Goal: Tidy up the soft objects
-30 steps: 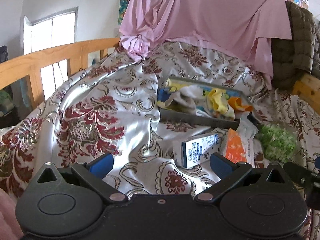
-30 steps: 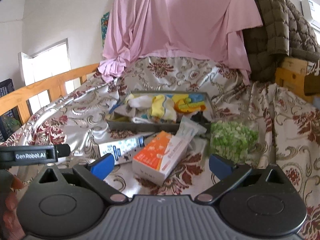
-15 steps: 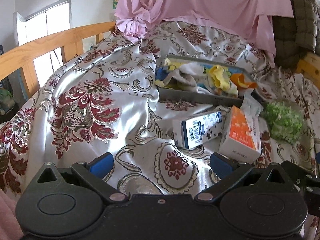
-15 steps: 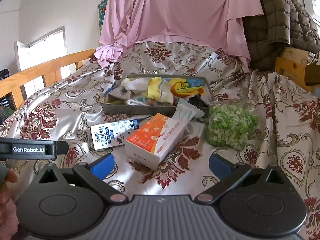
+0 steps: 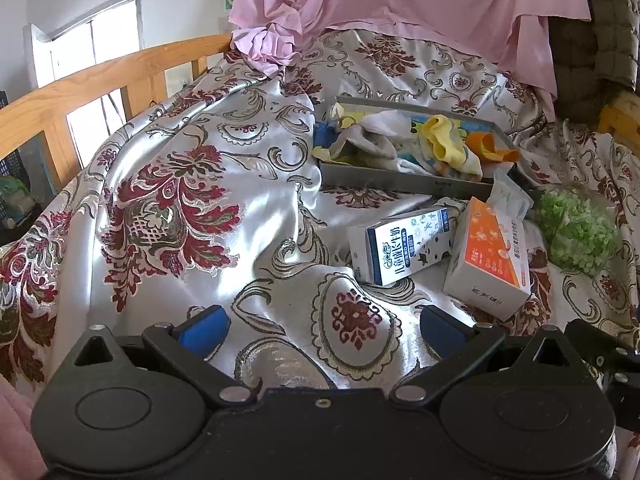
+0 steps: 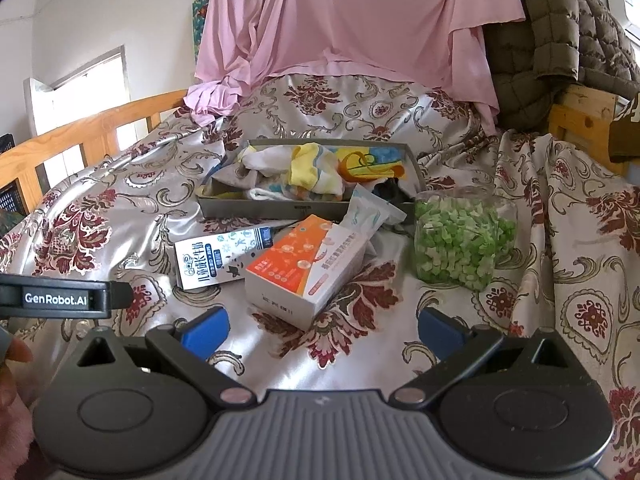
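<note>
Left wrist view: a shallow grey rectangular tray sits at about one o'clock on the shiny silver bedspread with dark red floral pattern, filled with a jumble of soft cloths in white, yellow, orange and blue, crumpled and overlapping. Just below the tray lie a blue-and-white milk carton on its side and, touching its right end, an orange-and-white tissue box with a tissue sticking out. A clear bag of green pieces rests at three o'clock. The left gripper is spread wide, its blue-padded fingers holding nothing, hovering above the fabric.

Right wrist view: the tray lies at twelve o'clock, the cloths heaped inside. The tissue box sits nearest, centre, with the milk carton at ten o'clock beside it and the green bag at two o'clock. The right gripper is likewise wide apart and empty, its fingers touching nothing. A pink draped cloth hangs behind.
</note>
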### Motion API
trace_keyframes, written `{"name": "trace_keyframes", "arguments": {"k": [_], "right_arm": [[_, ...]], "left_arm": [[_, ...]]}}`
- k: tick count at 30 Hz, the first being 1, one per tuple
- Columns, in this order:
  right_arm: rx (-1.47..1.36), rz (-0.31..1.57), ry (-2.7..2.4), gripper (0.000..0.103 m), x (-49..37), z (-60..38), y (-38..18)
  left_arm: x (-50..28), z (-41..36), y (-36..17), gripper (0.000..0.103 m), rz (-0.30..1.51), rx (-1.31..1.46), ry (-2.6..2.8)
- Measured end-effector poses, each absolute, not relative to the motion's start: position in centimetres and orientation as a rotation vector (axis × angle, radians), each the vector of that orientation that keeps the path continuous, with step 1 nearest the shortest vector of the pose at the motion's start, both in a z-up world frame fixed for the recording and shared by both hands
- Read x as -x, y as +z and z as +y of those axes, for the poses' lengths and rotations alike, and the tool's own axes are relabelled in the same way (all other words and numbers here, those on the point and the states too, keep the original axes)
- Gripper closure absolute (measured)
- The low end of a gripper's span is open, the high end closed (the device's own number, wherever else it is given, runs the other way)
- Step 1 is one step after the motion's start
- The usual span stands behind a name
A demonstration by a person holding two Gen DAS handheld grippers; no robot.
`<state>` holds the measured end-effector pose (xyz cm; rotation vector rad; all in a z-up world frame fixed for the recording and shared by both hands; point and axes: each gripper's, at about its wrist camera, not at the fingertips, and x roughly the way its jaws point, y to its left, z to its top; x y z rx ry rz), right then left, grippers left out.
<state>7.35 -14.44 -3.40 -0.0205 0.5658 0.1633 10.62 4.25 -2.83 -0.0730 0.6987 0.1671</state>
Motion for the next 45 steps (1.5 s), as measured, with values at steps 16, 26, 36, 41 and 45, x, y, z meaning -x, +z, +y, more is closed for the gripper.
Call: {"name": "trace_keyframes", "arguments": {"k": [16, 26, 36, 41, 45], "right_arm": [[0.022, 0.567, 0.161, 0.0, -7.36, -14.37, -3.4], [0.024, 0.568, 0.161, 0.0, -7.37, -14.35, -3.42], [0.027, 0.569, 0.163, 0.0, -7.31, -14.4, -3.49], [0.029, 0.57, 0.164, 0.0, -7.28, -14.42, -3.65], [0.03, 0.57, 0.164, 0.0, -7.28, -14.43, -3.69]], "left_arm": [[-10.46, 4.22, -2.71, 0.001, 0.695, 0.07, 0.167], [-10.41, 4.12, -2.52, 0.001, 0.69, 0.051, 0.187], [-10.29, 3.88, -2.38, 0.001, 0.685, 0.036, 0.18], [-10.32, 3.81, -2.38, 0.001, 0.689, 0.034, 0.178], [-10.35, 3.81, -2.38, 0.001, 0.691, 0.031, 0.177]]}}
